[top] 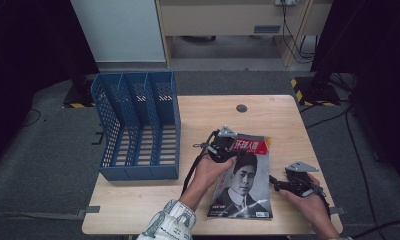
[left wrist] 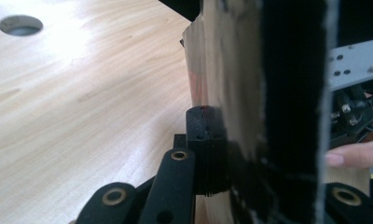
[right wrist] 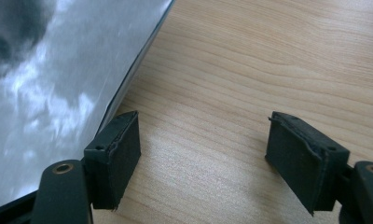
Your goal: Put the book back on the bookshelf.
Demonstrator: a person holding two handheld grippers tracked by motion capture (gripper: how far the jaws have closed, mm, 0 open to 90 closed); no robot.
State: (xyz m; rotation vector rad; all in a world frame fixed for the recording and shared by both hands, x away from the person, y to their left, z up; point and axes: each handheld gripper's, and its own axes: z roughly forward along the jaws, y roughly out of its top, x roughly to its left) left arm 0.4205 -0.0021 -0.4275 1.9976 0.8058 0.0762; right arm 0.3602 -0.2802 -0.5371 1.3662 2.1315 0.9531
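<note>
High view: left tool (top: 223, 145) is clamped on the top edge of the magazine (top: 243, 182), which lies near the front of the tabletop (top: 198, 112), its far end apparently starting to lift; the blue file rack (top: 138, 125) stands empty to its left. Right tool (right wrist: 203, 154) sits just beside the magazine's right edge, jaws wide with nothing but wood between them. My read: grasp done, release on the right done; lifting, carrying and slotting it into a rack compartment remain.
</note>
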